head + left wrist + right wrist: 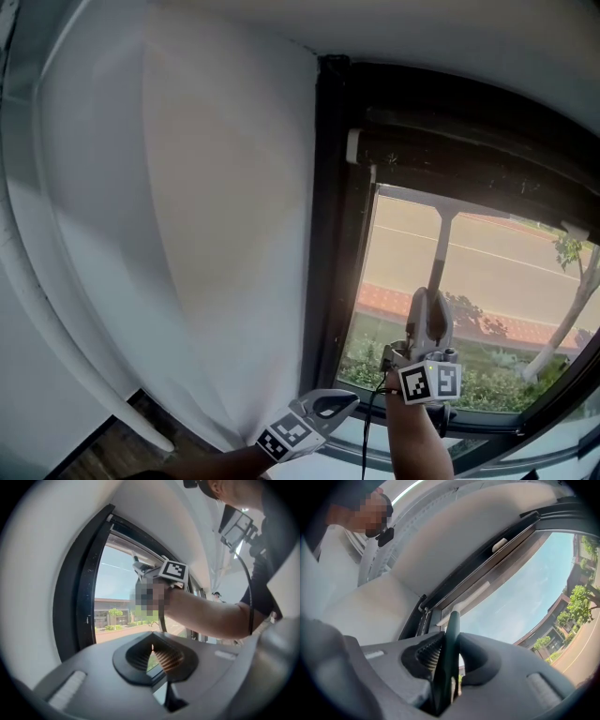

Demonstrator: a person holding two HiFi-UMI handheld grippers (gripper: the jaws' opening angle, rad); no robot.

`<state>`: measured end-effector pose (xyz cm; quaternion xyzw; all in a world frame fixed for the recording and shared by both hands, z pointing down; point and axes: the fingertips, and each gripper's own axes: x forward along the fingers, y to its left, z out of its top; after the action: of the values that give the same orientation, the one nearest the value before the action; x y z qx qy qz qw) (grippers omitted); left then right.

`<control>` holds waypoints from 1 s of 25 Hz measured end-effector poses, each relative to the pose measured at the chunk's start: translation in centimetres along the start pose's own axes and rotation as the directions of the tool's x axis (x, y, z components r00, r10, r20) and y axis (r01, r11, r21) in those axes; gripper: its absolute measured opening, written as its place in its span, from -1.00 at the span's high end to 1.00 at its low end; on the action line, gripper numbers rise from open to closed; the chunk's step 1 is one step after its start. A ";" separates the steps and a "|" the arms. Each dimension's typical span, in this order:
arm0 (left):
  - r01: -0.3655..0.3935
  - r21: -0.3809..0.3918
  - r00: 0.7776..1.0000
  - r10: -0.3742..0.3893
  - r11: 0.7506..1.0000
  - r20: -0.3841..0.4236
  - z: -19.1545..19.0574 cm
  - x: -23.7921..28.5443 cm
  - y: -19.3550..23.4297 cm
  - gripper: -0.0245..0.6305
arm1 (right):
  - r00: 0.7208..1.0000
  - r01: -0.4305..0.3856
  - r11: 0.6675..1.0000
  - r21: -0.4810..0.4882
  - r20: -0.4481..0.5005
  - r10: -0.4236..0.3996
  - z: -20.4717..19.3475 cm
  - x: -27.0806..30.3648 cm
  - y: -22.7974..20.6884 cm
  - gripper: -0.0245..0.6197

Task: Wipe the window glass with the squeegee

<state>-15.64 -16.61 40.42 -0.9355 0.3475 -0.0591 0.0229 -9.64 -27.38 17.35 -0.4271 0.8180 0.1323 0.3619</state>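
The right gripper (pixel 429 300) has its jaws clamped on the dark-handled, white-bladed squeegee (pixel 439 248) at the top edge of the clear window glass (pixel 511 277), while the left gripper (pixel 347 401) has its jaws closed on nothing.

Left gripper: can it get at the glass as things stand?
Probably yes. The left gripper is empty, jaws together, low beside the frame, with bare glass just ahead. The right gripper, shut on the squeegee, is off to its right, not across its way.
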 end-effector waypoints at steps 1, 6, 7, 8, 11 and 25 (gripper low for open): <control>0.000 -0.003 1.000 0.000 1.000 -0.002 -0.2 -0.1 -0.1 0.90 | 1.000 0.002 1.000 0.002 -0.005 -0.002 -0.2 -0.4 0.0 0.61; 0.005 -0.011 1.000 -0.005 1.000 -0.019 -1.1 -0.9 -1.0 0.90 | 0.999 0.020 1.000 0.019 -0.034 -0.019 -1.6 -2.4 0.0 0.61; 0.006 -0.012 1.000 -0.007 1.000 -0.022 -1.2 -1.1 -1.2 0.91 | 0.999 0.024 0.999 0.023 -0.038 -0.023 -1.8 -2.7 0.1 0.61; 0.008 -0.014 1.000 -0.008 1.000 -0.025 -1.4 -1.2 -1.3 0.91 | 0.999 0.028 0.999 0.028 -0.041 -0.027 -2.0 -3.0 0.1 0.61; 0.013 -0.020 0.999 -0.014 1.000 -0.036 -1.8 -1.6 -1.6 0.90 | 0.998 0.042 0.998 0.040 -0.055 -0.039 -2.8 -4.1 0.3 0.61; 0.017 -0.043 0.997 -0.020 0.999 -0.074 -3.7 -2.7 -1.9 0.91 | 0.988 0.107 0.990 0.094 -0.124 -0.095 -6.9 -9.3 0.4 0.61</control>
<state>-16.90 -13.35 43.95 -0.9361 0.3406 -0.0868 -0.0105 -9.81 -25.14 28.74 -0.4565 0.8211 0.0468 0.3394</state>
